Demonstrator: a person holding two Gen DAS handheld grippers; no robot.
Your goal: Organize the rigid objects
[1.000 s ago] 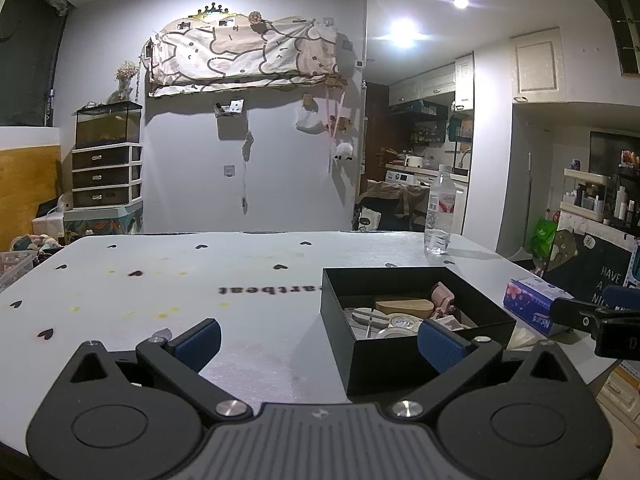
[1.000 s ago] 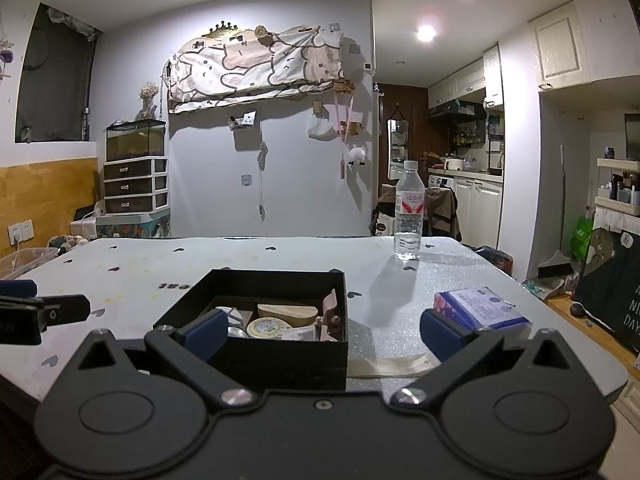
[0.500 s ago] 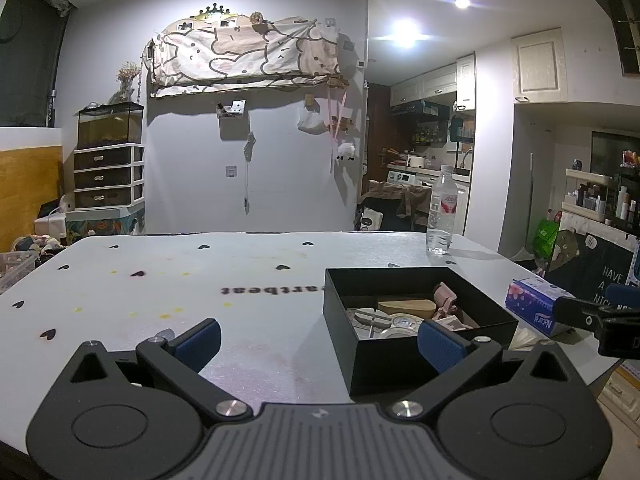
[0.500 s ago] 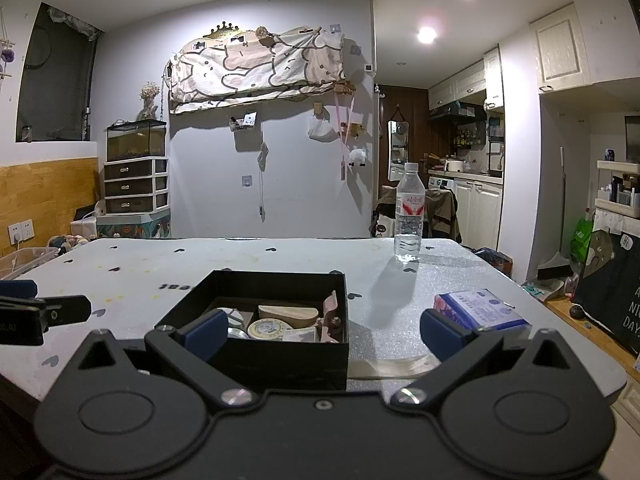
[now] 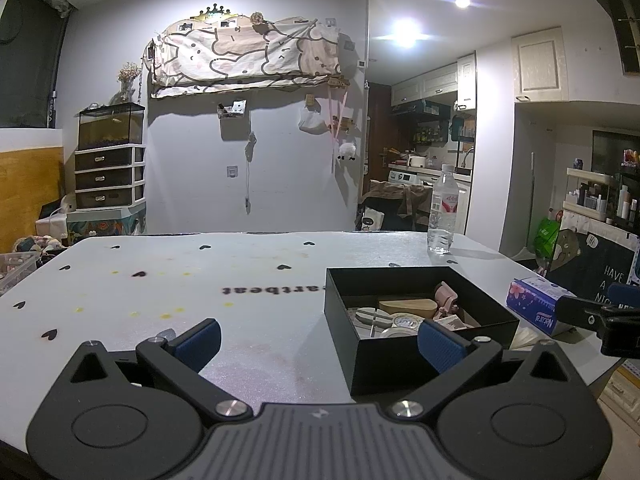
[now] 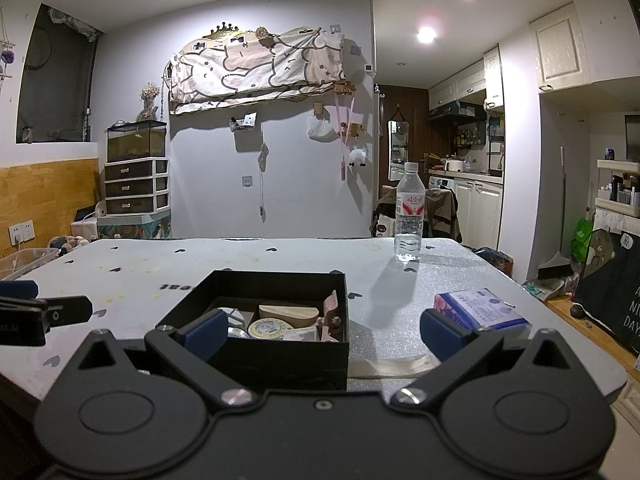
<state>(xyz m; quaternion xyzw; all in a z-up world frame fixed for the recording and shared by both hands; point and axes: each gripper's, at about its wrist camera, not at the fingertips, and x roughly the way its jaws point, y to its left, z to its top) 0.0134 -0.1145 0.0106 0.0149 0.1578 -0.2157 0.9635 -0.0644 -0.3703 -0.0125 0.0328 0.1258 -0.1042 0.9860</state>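
Black box (image 6: 276, 356) of small items sits on the table (image 5: 200, 280) — left gripper (image 5: 318, 340) and right gripper (image 6: 326, 330) both spread, empty.

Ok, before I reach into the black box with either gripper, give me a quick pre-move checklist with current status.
1. Left gripper open, holding nothing: ok.
2. Right gripper open, holding nothing: ok.
3. Black box upright, top open: ok.
4. Contents reachable: wooden piece and round tin lie exposed; items beneath: cannot tell.
5. Tissue pack stands apart from the box: ok.
6. Water bottle upright near the table's far edge, away from the box: ok.
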